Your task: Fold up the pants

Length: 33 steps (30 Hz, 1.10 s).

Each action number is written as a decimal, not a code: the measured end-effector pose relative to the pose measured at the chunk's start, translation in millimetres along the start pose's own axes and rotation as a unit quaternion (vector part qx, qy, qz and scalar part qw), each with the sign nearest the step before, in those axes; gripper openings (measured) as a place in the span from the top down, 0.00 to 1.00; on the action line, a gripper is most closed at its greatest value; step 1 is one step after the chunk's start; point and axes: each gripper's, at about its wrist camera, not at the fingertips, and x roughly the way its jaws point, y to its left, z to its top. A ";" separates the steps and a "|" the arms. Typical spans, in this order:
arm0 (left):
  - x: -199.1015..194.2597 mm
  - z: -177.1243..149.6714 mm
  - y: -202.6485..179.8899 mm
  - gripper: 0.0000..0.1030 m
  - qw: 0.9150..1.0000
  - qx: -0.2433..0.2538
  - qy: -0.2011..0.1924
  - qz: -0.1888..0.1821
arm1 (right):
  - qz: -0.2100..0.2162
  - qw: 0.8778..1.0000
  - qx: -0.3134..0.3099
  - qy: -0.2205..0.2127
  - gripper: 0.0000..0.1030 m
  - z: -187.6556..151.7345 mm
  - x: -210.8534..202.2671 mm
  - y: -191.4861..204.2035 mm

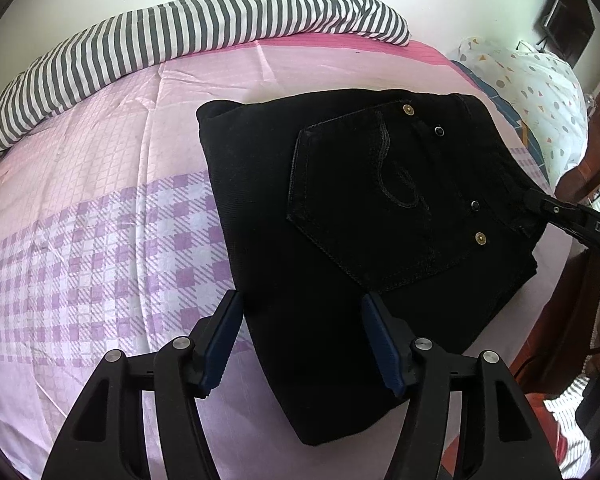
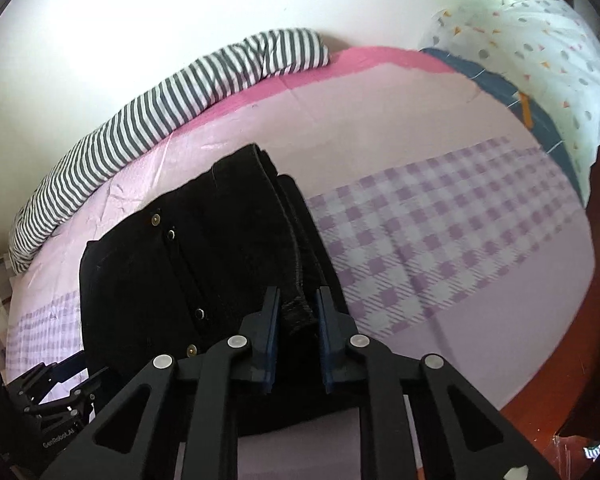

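The black pants (image 1: 340, 208) lie folded into a compact stack on the pink and purple checked bed sheet (image 1: 100, 208), back pocket up. My left gripper (image 1: 300, 312) is open and empty, hovering over the stack's near left edge. My right gripper (image 2: 297, 300) is shut on the waistband edge of the pants (image 2: 188, 264), with a thick fold of fabric between its pads. The right gripper's finger also shows in the left wrist view (image 1: 560, 216) at the stack's right edge. The left gripper shows in the right wrist view (image 2: 56, 392) at the lower left.
A grey and white striped blanket (image 1: 172, 36) lies rolled along the far side of the bed by the wall. A white patterned pillow (image 1: 540, 92) sits at the right end. The bed's near edge and the red-brown floor (image 2: 540, 400) lie at the lower right.
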 end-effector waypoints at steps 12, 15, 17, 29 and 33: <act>9.2 -7.5 -19.2 0.39 0.998 0.055 0.007 0.013 | -0.021 1.000 0.014 0.014 0.86 -11.8 15.7 -11.9; 16.1 -5.7 -12.2 0.37 0.999 0.038 0.015 0.000 | -0.013 0.999 0.014 0.027 0.85 -8.9 19.6 -12.8; 16.1 -4.3 -10.2 0.37 0.999 0.036 0.017 -0.005 | -0.006 0.999 0.016 0.034 0.79 -7.4 19.9 -14.9; -19.4 40.1 36.6 0.37 0.996 -0.015 -0.058 -0.059 | 0.036 0.999 -0.033 -0.019 0.70 40.8 -9.1 0.1; -13.1 63.5 53.8 0.37 0.996 -0.041 -0.063 -0.056 | 0.048 0.996 -0.079 -0.015 0.71 57.9 12.3 27.7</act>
